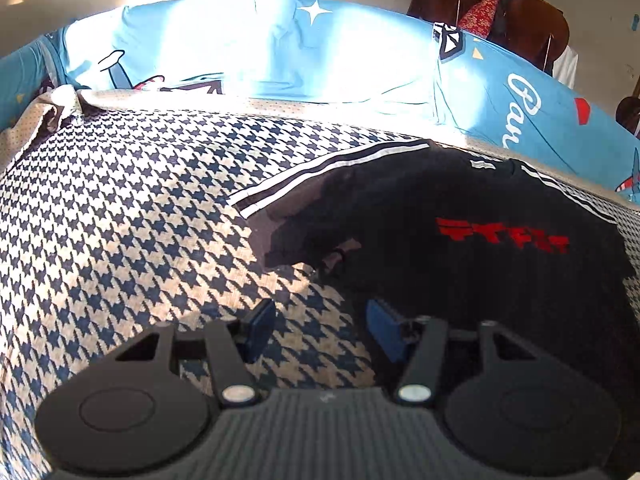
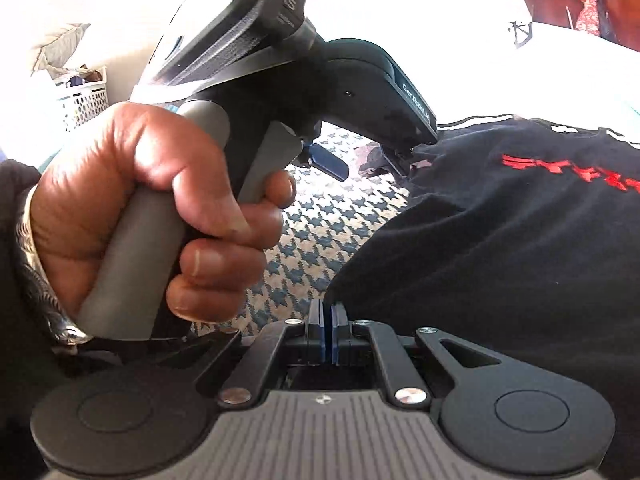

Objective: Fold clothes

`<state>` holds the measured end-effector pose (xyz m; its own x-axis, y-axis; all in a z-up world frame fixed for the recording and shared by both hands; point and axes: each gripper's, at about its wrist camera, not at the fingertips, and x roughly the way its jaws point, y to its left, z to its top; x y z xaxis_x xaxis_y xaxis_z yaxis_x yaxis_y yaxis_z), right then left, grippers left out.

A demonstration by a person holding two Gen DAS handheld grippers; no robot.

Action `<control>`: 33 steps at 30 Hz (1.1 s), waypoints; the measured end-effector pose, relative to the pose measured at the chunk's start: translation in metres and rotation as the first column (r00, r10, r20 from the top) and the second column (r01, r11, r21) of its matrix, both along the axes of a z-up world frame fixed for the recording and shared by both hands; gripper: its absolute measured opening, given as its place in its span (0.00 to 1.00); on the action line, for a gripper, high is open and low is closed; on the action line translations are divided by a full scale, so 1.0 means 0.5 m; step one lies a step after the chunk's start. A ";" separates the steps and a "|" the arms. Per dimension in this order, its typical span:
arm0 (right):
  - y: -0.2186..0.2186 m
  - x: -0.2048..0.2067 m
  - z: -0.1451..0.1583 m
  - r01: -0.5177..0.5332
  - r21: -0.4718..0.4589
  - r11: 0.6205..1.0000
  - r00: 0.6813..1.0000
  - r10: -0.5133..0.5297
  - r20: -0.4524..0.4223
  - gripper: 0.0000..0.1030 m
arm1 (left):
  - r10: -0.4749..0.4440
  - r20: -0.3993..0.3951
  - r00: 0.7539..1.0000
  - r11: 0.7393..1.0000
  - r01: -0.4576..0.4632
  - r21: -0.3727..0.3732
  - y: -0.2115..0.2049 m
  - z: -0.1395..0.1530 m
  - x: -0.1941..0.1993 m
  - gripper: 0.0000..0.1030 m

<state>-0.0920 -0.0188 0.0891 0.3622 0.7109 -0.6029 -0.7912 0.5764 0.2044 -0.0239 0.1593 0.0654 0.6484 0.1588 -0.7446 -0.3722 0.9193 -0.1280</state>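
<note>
A black shirt [image 1: 460, 248] with red lettering and white-striped sleeves lies on a houndstooth cloth [image 1: 120, 208]. My left gripper [image 1: 322, 330] is open and hovers low over the cloth, with its right pad over the shirt's left edge, just below the crumpled sleeve. In the right wrist view the same shirt [image 2: 500, 240] fills the right side. My right gripper [image 2: 328, 322] is shut at the shirt's near left corner, and the fabric edge runs straight into its tips. A hand [image 2: 160, 208] holds the left gripper [image 2: 364, 160] just ahead, its fingers spread at the sleeve.
A light blue printed sheet [image 1: 280, 48] covers the surface behind the houndstooth cloth. A dark wooden chair draped with red patterned fabric [image 1: 480, 4] stands at the back right. A white laundry basket [image 2: 84, 100] sits far left. A wristwatch [image 2: 40, 280] is on the person's wrist.
</note>
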 end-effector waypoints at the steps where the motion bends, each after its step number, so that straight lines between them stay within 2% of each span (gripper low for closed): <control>1: 0.001 0.003 -0.001 -0.009 0.001 1.000 1.000 0.009 -0.007 0.07 | -0.002 -0.001 1.000 1.000 0.002 0.011 -0.002 0.000 0.000 0.55; 3: 0.002 0.012 -0.003 -0.036 0.003 0.999 0.999 0.036 -0.033 0.07 | -0.008 -0.001 1.000 0.999 0.008 0.033 -0.007 0.002 -0.005 0.59; 4: 0.000 0.006 -0.001 -0.037 -0.001 0.999 0.999 0.037 -0.032 0.09 | -0.011 0.001 1.000 0.999 0.011 0.044 -0.009 0.003 -0.009 0.65; 5: 0.009 -0.007 0.000 -0.040 -0.011 0.999 0.999 0.040 -0.019 0.13 | -0.012 0.005 1.000 0.998 0.012 0.055 -0.012 0.005 -0.013 0.72; 7: 0.008 -0.025 0.002 -0.040 -0.027 0.999 0.999 0.040 0.003 0.15 | -0.011 0.025 1.000 0.997 0.009 0.073 -0.017 0.009 -0.023 0.78; 10: -0.022 -0.036 0.008 -0.009 -0.035 0.999 1.000 0.009 0.003 0.16 | -0.015 0.051 0.999 0.998 0.011 0.062 -0.020 0.015 -0.039 0.82; 13: -0.066 -0.044 0.015 0.040 -0.020 0.999 0.999 -0.040 -0.014 0.16 | -0.029 0.060 0.998 0.998 0.026 0.052 -0.029 0.017 -0.055 0.84; 16: -0.104 -0.046 0.019 0.112 -0.030 0.993 0.994 -0.112 -0.003 0.24 | -0.061 0.071 0.996 0.997 0.057 0.056 -0.048 0.017 -0.067 0.85; 23: -0.210 -0.052 0.016 0.261 -0.023 0.965 0.965 -0.260 0.020 0.24 | -0.150 0.098 0.984 0.987 0.142 0.077 -0.098 0.019 -0.092 0.92; 30: -0.319 -0.060 0.026 0.423 -0.053 0.904 0.905 -0.420 0.064 0.24 | -0.228 0.093 0.969 0.973 0.223 0.068 -0.142 0.008 -0.122 0.93; 33: -0.353 -0.056 0.026 0.478 -0.064 0.876 0.878 -0.476 0.050 0.24 | -0.245 0.088 0.965 0.969 0.241 0.052 -0.155 0.002 -0.132 0.93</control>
